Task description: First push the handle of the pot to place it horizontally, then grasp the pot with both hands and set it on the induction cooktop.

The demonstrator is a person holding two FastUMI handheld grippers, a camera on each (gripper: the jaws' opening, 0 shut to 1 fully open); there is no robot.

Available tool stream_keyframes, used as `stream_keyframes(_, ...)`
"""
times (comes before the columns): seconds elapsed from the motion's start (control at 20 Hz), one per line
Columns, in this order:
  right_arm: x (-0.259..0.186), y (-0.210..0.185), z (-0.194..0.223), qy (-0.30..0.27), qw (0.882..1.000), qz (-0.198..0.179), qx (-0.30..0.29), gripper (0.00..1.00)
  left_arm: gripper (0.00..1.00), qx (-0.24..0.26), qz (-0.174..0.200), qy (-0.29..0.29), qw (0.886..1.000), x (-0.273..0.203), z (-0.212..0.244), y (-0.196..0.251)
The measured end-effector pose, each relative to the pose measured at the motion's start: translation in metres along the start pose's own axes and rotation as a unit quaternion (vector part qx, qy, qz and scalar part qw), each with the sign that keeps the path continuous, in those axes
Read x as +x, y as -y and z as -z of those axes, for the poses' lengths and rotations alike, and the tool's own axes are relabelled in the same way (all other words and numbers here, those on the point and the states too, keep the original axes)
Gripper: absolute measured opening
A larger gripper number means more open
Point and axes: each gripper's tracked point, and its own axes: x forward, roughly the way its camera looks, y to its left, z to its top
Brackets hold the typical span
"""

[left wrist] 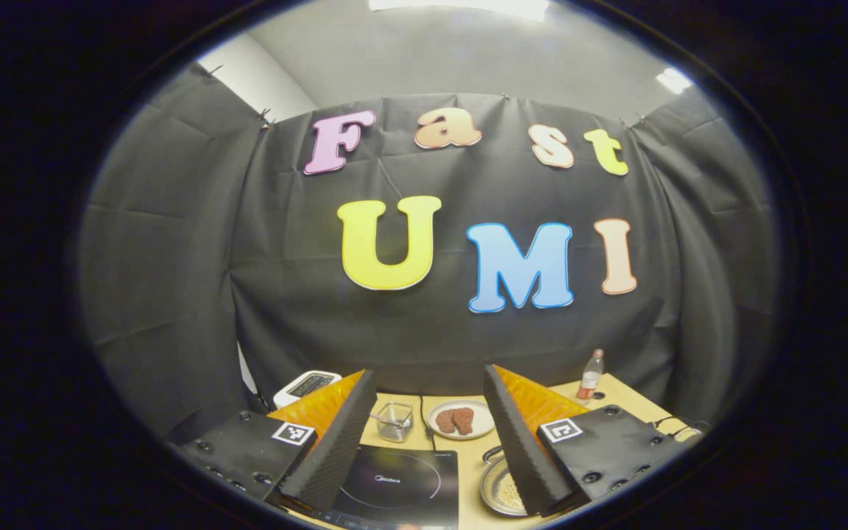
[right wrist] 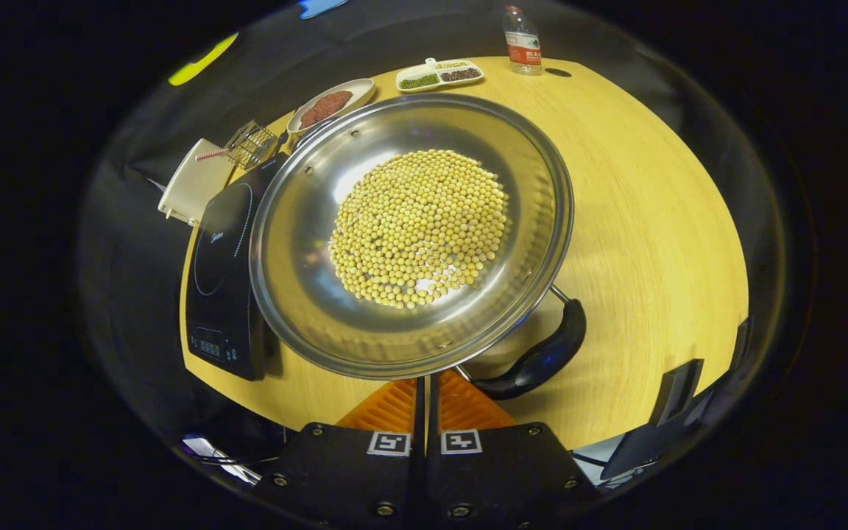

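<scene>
Right gripper is sitting with fingers pressed together, holding nothing, just short of the pot rim. Pot, carrying yellow beans, is resting on the table beside the induction cooktop, its handle angling toward the camera. Left gripper is hovering with fingers spread wide above the cooktop.

Pot mostly hidden behind left tongs' finger; cooktop cut off at btm; bottle label prob. unreadable.

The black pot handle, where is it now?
In the right gripper view the curved black pot handle lies low and right on the wooden table, joined to the shiny steel pot of yellow beans, just ahead of the right gripper.
</scene>
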Motion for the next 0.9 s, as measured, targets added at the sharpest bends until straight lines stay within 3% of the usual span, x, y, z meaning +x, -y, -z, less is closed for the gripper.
stream_keyframes(0.4,-0.006,0.034,-0.015,0.018,0.997,0.058,-0.043,0.01,0.99,0.007,0.003,-0.011,1.000,0.003,0.011,0.002)
stream_keyframes(0.7,-0.010,0.058,-0.032,0.037,0.988,0.103,-0.110,0.01,0.99,0.012,0.013,-0.017,1.000,0.008,0.015,0.012)
stream_keyframes(0.9,-0.011,0.073,-0.043,0.037,0.986,0.108,-0.118,0.01,0.98,0.017,0.016,-0.019,1.000,0.011,0.015,0.017)
